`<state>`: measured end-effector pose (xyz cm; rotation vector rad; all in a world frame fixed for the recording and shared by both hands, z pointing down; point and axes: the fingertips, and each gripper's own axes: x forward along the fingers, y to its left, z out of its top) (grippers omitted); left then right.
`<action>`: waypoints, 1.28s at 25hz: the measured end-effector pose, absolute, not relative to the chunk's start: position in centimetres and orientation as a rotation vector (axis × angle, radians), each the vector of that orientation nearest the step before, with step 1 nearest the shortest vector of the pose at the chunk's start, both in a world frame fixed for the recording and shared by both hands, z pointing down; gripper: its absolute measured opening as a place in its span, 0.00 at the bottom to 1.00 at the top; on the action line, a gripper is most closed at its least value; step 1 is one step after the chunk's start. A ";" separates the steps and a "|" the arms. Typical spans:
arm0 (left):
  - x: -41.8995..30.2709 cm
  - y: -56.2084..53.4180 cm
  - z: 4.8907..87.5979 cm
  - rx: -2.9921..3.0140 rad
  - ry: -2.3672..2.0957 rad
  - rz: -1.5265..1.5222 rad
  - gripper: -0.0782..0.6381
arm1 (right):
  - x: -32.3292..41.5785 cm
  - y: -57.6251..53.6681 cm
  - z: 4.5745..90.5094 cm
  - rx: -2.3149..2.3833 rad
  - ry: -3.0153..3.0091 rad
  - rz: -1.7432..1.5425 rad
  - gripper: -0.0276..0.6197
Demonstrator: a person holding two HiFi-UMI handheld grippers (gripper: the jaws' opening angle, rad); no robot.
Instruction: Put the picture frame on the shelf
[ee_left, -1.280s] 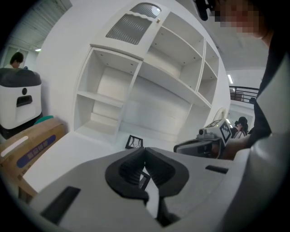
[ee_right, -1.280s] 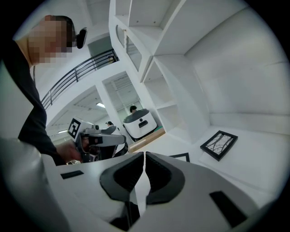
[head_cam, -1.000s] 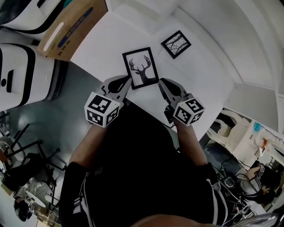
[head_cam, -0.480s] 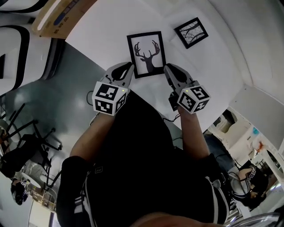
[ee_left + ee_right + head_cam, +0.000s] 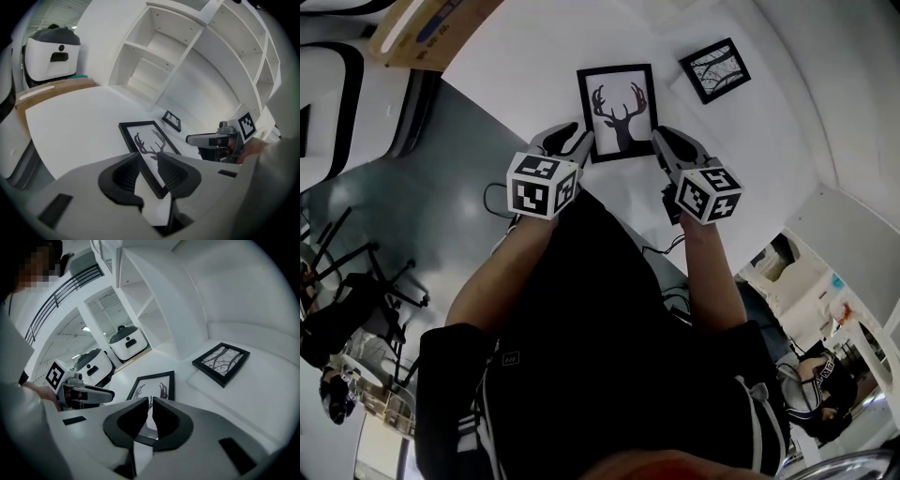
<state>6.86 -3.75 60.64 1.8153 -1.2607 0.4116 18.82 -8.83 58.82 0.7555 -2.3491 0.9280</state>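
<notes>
A black picture frame with a deer print [image 5: 616, 111] lies flat on the white table [image 5: 534, 66]. My left gripper [image 5: 578, 143] is at the frame's near left corner. In the left gripper view the gripper [image 5: 149, 169] has just been opening, and the deer frame's [image 5: 149, 140] edge runs between the jaws without being pressed. My right gripper [image 5: 664, 142] hovers at the near right corner. Its jaws [image 5: 151, 411] are shut with nothing between them, and the deer frame [image 5: 157, 385] lies just beyond. The white shelf unit [image 5: 157, 61] stands behind the table.
A smaller black frame with a branch print [image 5: 715, 68] lies on a raised white ledge at the right [image 5: 221, 363]. A cardboard box [image 5: 431, 26] and white machines [image 5: 50, 52] stand at the table's left. The table edge runs close under both grippers.
Both grippers have sunk to the deer frame's near edge. The left jaws, shut before, now stand apart around the frame's corner. The right jaws stay shut.
</notes>
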 end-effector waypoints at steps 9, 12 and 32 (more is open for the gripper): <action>7.6 -3.7 63.0 1.736 -1.102 0.472 0.35 | 18.9 -10.4 61.0 0.776 -2.232 0.929 0.08; 7.8 -4.0 63.4 1.730 -1.075 0.515 0.37 | 19.0 -10.4 61.4 0.775 -2.187 0.942 0.12; 6.9 -4.9 65.2 1.491 -1.042 0.621 0.39 | 19.8 -9.8 64.9 0.716 -1.941 0.931 0.14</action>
